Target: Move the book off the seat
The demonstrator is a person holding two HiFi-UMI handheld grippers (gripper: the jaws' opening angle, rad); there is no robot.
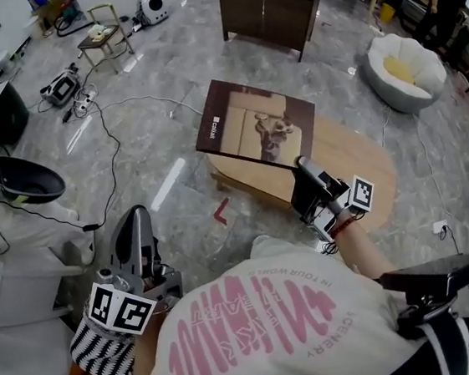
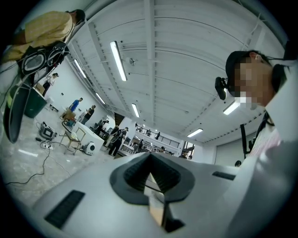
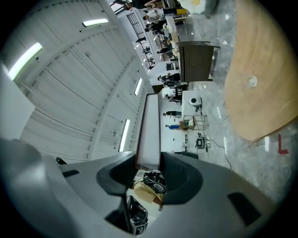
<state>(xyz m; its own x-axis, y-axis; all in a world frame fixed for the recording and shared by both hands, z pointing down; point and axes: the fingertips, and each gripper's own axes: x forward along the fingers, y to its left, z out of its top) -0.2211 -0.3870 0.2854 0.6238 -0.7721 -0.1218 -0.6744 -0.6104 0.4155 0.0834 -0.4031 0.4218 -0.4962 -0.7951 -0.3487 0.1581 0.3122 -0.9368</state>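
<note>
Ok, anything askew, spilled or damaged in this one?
Only the book hangs askew: tilted in mid-air above the oval wooden top, pinched near one corner by the right gripper. Nothing looks spilled or damaged.

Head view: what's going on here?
A person is working with a gripper in each hand. The right gripper is shut on the book near one corner and holds it tilted in the air over the low wooden table. The left gripper is shut and empty, low at the person's left side, well away from the book.
</note>
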